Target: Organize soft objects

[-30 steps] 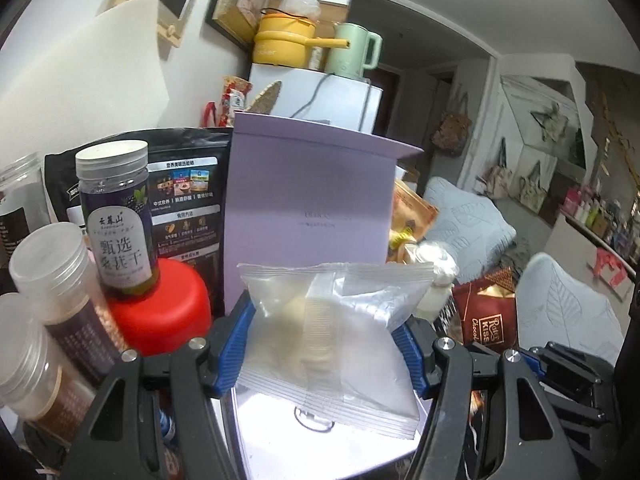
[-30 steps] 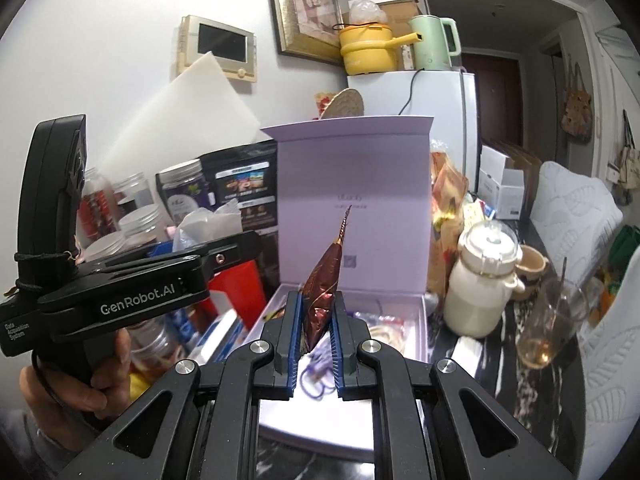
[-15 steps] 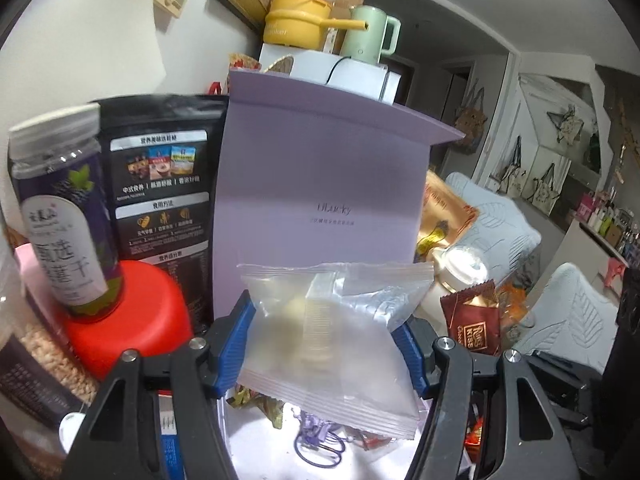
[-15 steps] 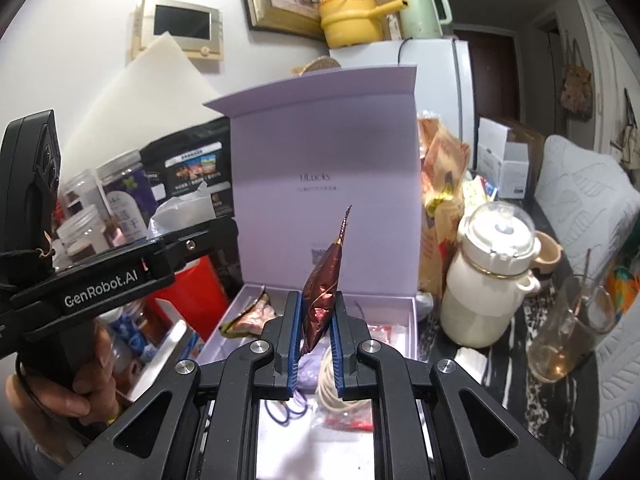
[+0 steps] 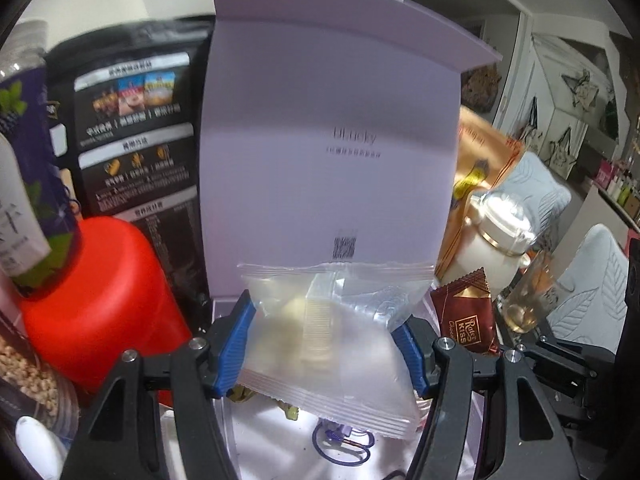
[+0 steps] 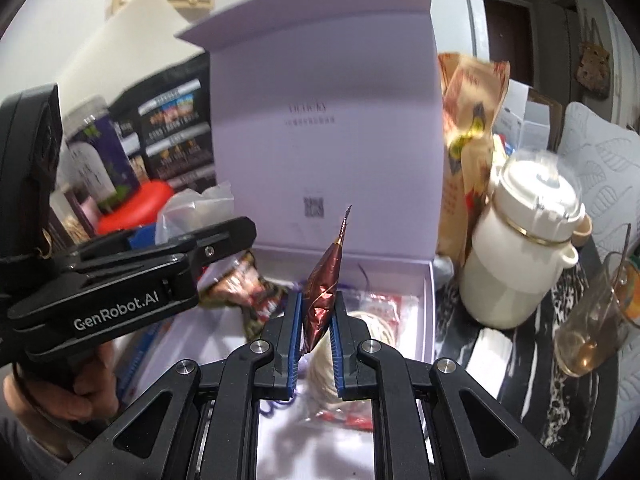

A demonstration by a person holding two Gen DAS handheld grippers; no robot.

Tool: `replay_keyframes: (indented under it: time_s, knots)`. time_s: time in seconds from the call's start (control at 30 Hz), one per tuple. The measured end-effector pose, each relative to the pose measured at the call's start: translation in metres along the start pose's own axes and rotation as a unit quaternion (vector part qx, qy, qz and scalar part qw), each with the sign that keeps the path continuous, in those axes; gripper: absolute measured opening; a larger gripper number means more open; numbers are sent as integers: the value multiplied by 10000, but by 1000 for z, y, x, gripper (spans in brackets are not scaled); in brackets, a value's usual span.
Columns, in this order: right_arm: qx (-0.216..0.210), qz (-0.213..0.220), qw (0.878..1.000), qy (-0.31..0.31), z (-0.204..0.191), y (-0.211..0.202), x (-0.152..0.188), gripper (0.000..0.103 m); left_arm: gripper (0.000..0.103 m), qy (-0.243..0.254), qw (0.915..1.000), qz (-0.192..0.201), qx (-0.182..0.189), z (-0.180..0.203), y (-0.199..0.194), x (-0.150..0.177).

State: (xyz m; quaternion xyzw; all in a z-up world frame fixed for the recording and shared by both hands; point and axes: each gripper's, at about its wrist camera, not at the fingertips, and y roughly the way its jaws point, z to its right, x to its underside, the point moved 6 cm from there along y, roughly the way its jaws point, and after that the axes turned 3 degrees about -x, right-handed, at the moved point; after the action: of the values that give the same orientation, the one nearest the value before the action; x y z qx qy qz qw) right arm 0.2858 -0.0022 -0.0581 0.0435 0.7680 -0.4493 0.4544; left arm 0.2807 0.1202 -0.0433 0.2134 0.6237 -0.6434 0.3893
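Foil wrapper (image 6: 322,300) edge-on here (label (image 5: 466,330) only left view).

Box floor (image 5: 280,444) largely behind the clear packet (image 5: 332,344); jar (image 5: 24,184) cut by the left edge.

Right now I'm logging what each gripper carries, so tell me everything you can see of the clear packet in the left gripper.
The clear packet is a frosted, see-through plastic pouch with crimped, ridged seals along its top and bottom edges and a seam down the middle. Pale yellowish pieces show through it. The left gripper pinches it by its two sides between blue pads, flat face to the camera, over the open lilac box. Nothing else visibly touches it.
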Motion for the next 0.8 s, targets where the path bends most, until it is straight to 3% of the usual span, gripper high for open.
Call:
replay_keyframes:
  time_s: [0.37,0.53,0.8]
  knots:
    - [41,-527,9984,215,24,28,18,14,64,297,9968,-707,-241,0,41,19]
    - [158,-790,9963,302,33,38,27,14,64,415,9957,-758,-348,1,46,19]
    - [385,-823,9958,126,31,37,27,18,70,521,9912,-1015,-664,1,60,26]
